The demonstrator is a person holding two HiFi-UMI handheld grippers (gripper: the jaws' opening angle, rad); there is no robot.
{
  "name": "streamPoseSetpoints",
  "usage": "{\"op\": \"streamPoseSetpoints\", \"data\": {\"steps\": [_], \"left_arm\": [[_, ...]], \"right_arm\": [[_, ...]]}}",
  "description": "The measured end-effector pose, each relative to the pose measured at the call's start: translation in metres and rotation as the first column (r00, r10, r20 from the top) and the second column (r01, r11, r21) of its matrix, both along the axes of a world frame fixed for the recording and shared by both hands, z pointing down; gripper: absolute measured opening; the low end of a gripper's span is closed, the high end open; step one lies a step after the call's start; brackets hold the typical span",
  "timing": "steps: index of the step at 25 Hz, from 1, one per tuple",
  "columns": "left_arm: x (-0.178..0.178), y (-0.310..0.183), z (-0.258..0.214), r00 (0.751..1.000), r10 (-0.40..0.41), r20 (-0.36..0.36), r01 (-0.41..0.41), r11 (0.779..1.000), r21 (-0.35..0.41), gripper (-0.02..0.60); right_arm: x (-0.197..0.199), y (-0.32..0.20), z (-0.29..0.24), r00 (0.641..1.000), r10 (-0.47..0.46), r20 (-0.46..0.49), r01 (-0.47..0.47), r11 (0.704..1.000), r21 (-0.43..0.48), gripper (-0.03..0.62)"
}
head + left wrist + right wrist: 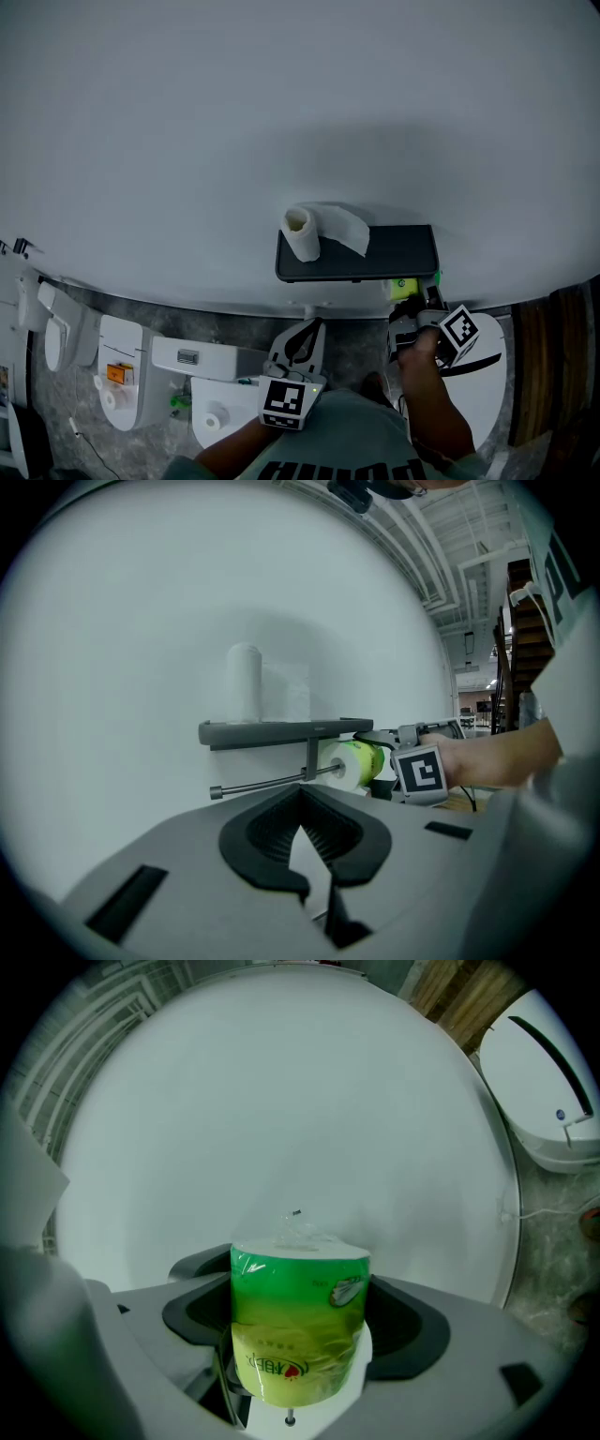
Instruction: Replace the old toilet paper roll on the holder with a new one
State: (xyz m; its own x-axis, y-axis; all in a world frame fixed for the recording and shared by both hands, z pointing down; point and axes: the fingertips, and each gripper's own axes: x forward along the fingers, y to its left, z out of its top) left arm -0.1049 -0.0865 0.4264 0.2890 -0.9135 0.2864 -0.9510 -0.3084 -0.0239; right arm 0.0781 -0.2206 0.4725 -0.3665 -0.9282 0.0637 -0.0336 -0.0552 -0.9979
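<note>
**Step in hand: mounting.** The right gripper [413, 307] is clamped on the new roll [298, 1321], which has its green wrapper on. It sits just below the right end of the holder [398, 253], centre right of the head view. The old roll [302, 233] stands upright on the holder's shelf, off the bar [267, 783], so I judge removal done. The left gripper [314, 878] hangs at lower centre of the head view, jaws together on nothing.

**Next move, as I judge it:** line the roll's core up with the bar and slide it along. The wrapper probably has to come off first, a job for the idle left gripper.

**View differences:** only the left gripper view shows the bare bar under the shelf, with the new roll at its right end — whether the bar has entered the core I cannot tell. The head view hides the bar. The right gripper view shows only the roll against the wall [281, 1101].
</note>
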Motion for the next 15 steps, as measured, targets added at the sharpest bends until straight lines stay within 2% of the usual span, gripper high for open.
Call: {"op": "streamPoseSetpoints", "data": {"steps": [15], "left_arm": [[-0.018, 0.007, -0.004, 1.000, -0.002, 0.005, 0.002, 1.000, 0.012, 0.005]], "right_arm": [[-0.028, 0.008, -0.001, 0.999, 0.022, 0.027, -0.022, 1.000, 0.006, 0.430]]}}
